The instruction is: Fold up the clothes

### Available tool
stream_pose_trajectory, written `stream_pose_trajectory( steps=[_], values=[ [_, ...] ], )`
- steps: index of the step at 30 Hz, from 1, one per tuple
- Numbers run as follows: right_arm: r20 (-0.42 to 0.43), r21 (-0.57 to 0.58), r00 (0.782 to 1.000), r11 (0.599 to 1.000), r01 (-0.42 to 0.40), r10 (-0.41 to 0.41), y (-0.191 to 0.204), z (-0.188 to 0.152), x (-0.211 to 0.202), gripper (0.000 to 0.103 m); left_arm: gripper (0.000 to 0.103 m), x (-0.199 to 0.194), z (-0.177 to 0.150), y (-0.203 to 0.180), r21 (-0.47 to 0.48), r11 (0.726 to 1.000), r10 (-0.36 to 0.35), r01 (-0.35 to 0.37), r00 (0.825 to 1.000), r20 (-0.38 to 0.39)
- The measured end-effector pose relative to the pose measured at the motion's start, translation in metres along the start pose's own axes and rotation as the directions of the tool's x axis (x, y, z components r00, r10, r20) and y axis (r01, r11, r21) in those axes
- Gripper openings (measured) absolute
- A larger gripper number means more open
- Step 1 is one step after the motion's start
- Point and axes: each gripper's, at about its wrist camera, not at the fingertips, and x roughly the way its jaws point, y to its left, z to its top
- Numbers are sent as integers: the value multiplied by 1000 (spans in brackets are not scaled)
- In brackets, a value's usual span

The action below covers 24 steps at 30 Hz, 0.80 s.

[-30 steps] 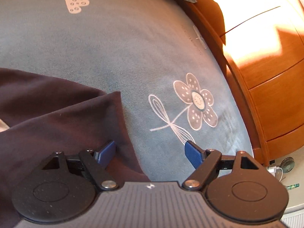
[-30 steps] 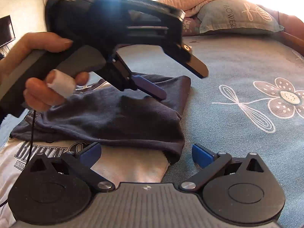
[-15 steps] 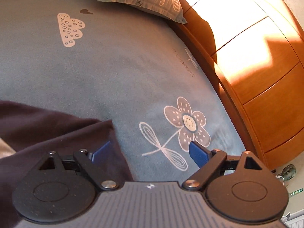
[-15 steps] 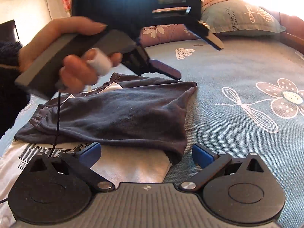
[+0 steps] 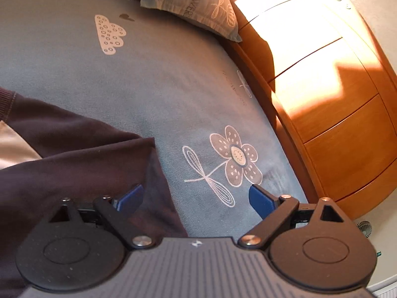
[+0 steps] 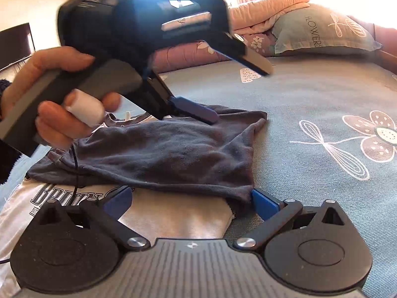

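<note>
The shirt (image 6: 161, 159), a two-tone garment with a dark navy part and a white body bearing dark printed lettering, is spread on the bed (image 6: 310, 94), whose blue-grey cover is printed with flowers; the dark part is laid across the upper half of the white body, and its right-hand corner hangs down close to the right gripper's blue pads. A patterned pillow (image 6: 322, 32) is seen at the head of the bed, and a wooden cabinet (image 5: 335, 94) stands alongside. The left gripper (image 5: 196, 198) is held above the dark fabric, gripped by a hand (image 6: 59, 96) with a bandaged finger; its jaws are spread and nothing is pinched. The right gripper (image 6: 191, 201) is kept low at the near edge of the shirt, jaws likewise spread, empty. A fold of the dark part over the body appears to be laid, so the step is judged to lie between folds. For a further fold, a free edge or corner would have to be pinched by each gripper and carried across evenly, without the layer beneath being dragged.
</note>
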Motion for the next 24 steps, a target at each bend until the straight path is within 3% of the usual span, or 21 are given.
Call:
stream_pose_trajectory(
  steps=[6,8,13,17,20,24],
  values=[
    [6,13,1000,1000,-7,7,0,1,-1,103,92,9,-27,35,-107,994,-8,6,1000,-24],
    [8,11,1000,1000,-3,3,0,1,-1,103,97,10,-27,32,-102,995,-14,12,1000,-20],
    [26,15,1000,1000,-5,5,0,2,-5,103,96,-15,-14,18,-37,999,-3,4,1000,10],
    [49,-12,999,1000,-11,12,5,3,-8,103,96,-34,-6,41,-86,995,48,-41,996,72],
    [56,-30,998,999,-16,18,9,3,-9,103,96,-23,-7,75,-146,981,136,-129,990,41],
    [59,-53,998,999,-12,16,12,3,-8,103,94,-44,-6,78,-164,981,113,-101,991,68]
  ],
)
